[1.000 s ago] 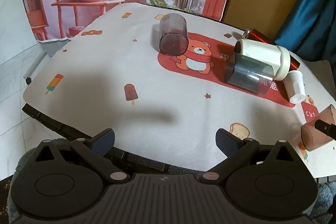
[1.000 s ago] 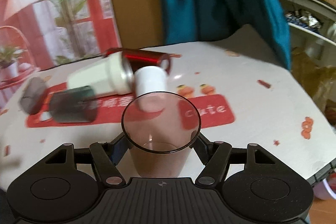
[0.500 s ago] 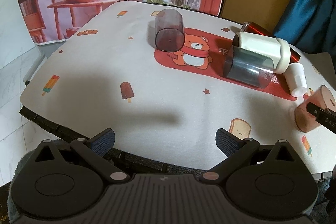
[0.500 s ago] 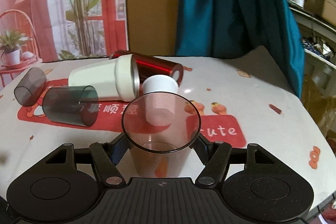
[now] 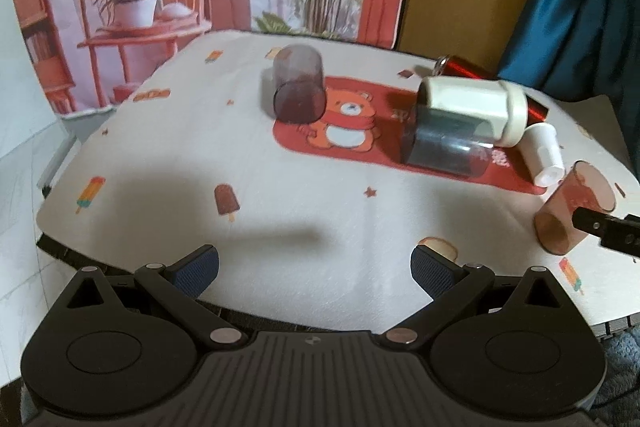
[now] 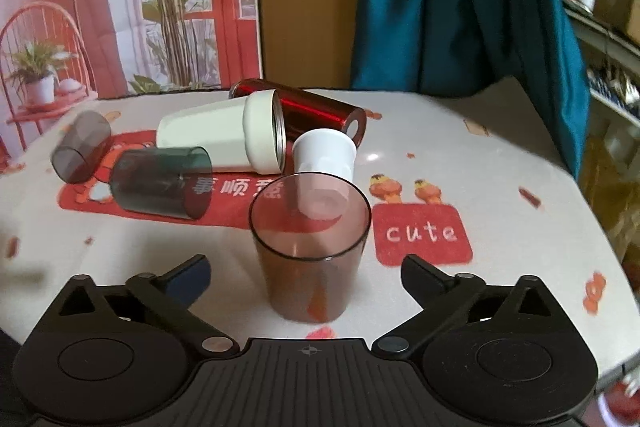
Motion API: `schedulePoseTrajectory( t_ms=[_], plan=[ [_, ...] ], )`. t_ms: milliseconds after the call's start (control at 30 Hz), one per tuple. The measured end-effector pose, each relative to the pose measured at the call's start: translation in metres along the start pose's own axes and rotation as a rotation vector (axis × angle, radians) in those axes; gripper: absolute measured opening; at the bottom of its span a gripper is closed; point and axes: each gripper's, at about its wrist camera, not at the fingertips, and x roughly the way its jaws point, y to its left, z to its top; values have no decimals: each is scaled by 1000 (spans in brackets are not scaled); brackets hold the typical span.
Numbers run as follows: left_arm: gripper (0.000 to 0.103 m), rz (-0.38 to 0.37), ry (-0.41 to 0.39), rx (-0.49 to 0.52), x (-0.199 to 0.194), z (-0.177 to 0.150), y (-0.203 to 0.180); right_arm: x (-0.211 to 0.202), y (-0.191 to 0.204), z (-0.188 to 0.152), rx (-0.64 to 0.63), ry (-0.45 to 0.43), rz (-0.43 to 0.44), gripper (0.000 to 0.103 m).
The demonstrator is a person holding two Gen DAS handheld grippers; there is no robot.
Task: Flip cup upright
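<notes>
On my right cam the brown cup (image 6: 310, 247) stands upright on the worktop (image 6: 500, 187), mouth up, between the right hand-held gripper (image 6: 306, 273) fingers, which are spread wide and not touching it. Just behind it a white cup (image 6: 324, 157), a cream tumbler (image 6: 224, 141), a red bottle (image 6: 320, 109) and two smoky grey cups (image 6: 160, 187) lie on their sides. My left hand-held gripper (image 5: 314, 263) hangs apart over the near edge, holding nothing.

Black hand-held gripper (image 6: 306, 273), blue pads (image 5: 198, 269)
</notes>
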Motion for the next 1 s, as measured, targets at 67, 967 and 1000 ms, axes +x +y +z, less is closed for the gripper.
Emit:
schedulePoseTrajectory(
  t_ms=[67,967,1000],
  plan=[
    [103,7,-33,26,-8,0,-4,-16,-3,4,29,0,32,103],
    [103,24,-160,94,-95,-4,-16,-138,20,-14,24,-10,45,103],
    [103,24,-161,98,-94,-4,-17,-138,21,-16,20,-11,37,103]
  ],
)
